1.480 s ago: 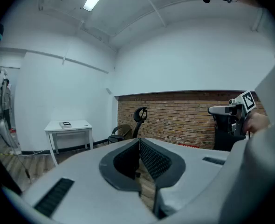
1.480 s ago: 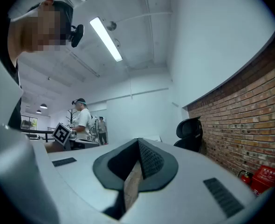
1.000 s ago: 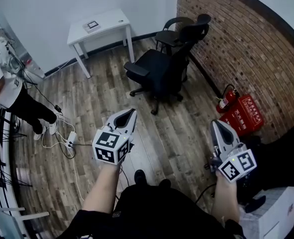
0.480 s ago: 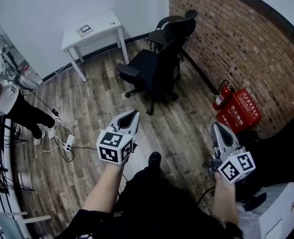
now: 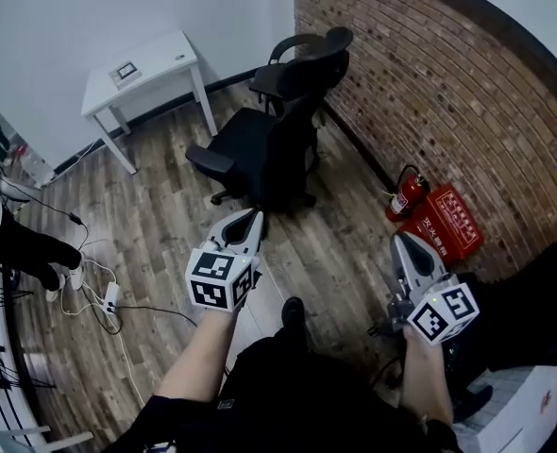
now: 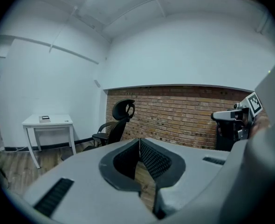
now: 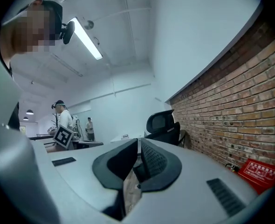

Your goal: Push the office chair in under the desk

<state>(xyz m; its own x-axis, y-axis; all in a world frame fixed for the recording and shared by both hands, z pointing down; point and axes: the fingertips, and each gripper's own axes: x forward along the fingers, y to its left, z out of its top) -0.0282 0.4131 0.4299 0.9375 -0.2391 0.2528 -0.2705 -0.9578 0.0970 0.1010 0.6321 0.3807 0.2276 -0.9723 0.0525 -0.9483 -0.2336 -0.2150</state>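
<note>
A black office chair (image 5: 260, 144) stands on the wood floor, well apart from the white desk (image 5: 146, 64) against the far wall. Its back faces me. The chair (image 6: 115, 125) and the desk (image 6: 48, 122) also show in the left gripper view, and the chair (image 7: 163, 125) shows ahead in the right gripper view. My left gripper (image 5: 251, 219) is shut with nothing in it, held short of the chair and pointing at it. My right gripper (image 5: 402, 243) is also shut and empty, further right, near the brick wall.
A second black chair (image 5: 293, 59) sits behind the first by the brick wall (image 5: 430, 83). A fire extinguisher (image 5: 403, 192) and red box (image 5: 447, 223) stand at the wall's foot. Cables and a power strip (image 5: 109, 296) lie at left, near a person's legs (image 5: 24, 248).
The person holding the grippers has stepped forward, so the chair and desk sit nearer and further left in the head view. Both grippers stay shut and keep their pose.
</note>
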